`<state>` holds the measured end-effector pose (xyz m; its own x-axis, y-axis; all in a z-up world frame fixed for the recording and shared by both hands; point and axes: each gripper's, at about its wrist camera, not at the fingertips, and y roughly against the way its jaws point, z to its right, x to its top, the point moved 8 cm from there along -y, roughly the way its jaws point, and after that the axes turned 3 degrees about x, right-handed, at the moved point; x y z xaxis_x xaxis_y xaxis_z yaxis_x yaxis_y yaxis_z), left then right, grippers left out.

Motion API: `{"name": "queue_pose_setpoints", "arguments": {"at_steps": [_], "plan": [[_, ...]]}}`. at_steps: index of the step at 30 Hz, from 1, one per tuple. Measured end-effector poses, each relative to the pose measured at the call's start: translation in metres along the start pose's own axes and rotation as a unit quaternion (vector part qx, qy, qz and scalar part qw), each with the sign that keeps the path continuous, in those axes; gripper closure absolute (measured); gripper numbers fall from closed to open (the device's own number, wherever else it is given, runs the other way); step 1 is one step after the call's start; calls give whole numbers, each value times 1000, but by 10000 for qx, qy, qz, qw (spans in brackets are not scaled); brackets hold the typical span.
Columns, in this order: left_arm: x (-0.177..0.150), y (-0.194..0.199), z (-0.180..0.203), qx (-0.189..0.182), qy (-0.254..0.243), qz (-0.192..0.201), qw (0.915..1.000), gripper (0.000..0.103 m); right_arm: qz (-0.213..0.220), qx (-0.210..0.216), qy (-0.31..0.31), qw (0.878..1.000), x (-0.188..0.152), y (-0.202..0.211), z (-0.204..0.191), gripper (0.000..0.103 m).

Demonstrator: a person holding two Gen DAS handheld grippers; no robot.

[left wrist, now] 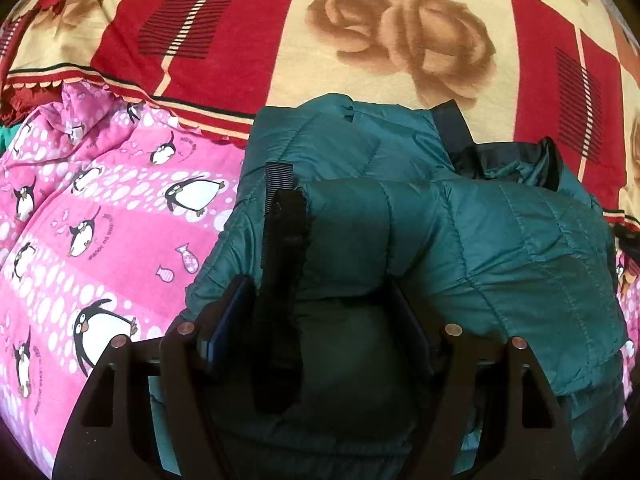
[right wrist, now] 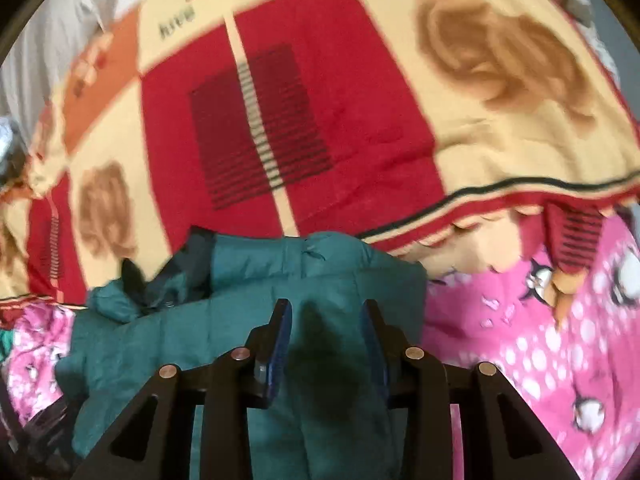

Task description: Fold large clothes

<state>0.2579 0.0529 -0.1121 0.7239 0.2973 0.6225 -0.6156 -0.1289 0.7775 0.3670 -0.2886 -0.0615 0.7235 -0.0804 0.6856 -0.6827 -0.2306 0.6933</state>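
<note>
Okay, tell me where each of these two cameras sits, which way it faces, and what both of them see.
Left wrist: sits on the left tongs, looking forward and down at the teal quilted puffer jacket; the tongs' dark fingers and a black strap show.
Right wrist: sits on the right tongs, looking down at the same jacket; its blue-padded fingers show, picture blurred.
Shared: the jacket, the red-and-cream rose blanket, the pink penguin-print bedding.
</note>
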Motion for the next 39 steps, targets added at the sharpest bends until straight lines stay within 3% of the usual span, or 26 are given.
{"name": "queue_pose_setpoints", "arguments": {"at_steps": [5,9,11,13,16,19,21,25,29,31,33,39], "plan": [[1,-4,2,-13,-48,-2,10000,23,-1065,-301,304,9934,-31,-69,7,69],[1,-4,1,-12,-36,-9,10000,23,-1150,-416,383,9918,-31,-68,5,68],[1,-4,0,-53,-4,-11,10000,23,-888,-485,453,9938,-19,-53,-5,68],[1,-4,0,-76,17,-5,10000,23,-362,-261,521,9976,-5,-27,-25,68],[2,-4,0,-67,13,-2,10000,23,-119,309,510,9981,-4,-3,-56,68],[2,-4,1,-73,14,6,10000,23,-627,632,826,9926,-37,-13,-83,62],[2,-4,1,-132,35,12,9999,22,-1187,405,1116,9858,-68,-34,-84,61],[3,-5,1,-142,59,0,9999,22,-836,343,863,9922,-56,-8,-90,61],[2,-6,1,-141,54,5,9999,22,-119,871,989,9912,-47,41,-121,61],[2,-6,2,-138,46,8,9999,21,-327,1048,1039,9885,-64,36,-126,59],[2,-6,3,-232,37,-5,9997,16,-892,822,1319,9838,-98,8,-126,58],[2,-7,6,-196,-10,-33,9998,16,-872,1004,1104,9850,-102,-7,-121,57]]}}
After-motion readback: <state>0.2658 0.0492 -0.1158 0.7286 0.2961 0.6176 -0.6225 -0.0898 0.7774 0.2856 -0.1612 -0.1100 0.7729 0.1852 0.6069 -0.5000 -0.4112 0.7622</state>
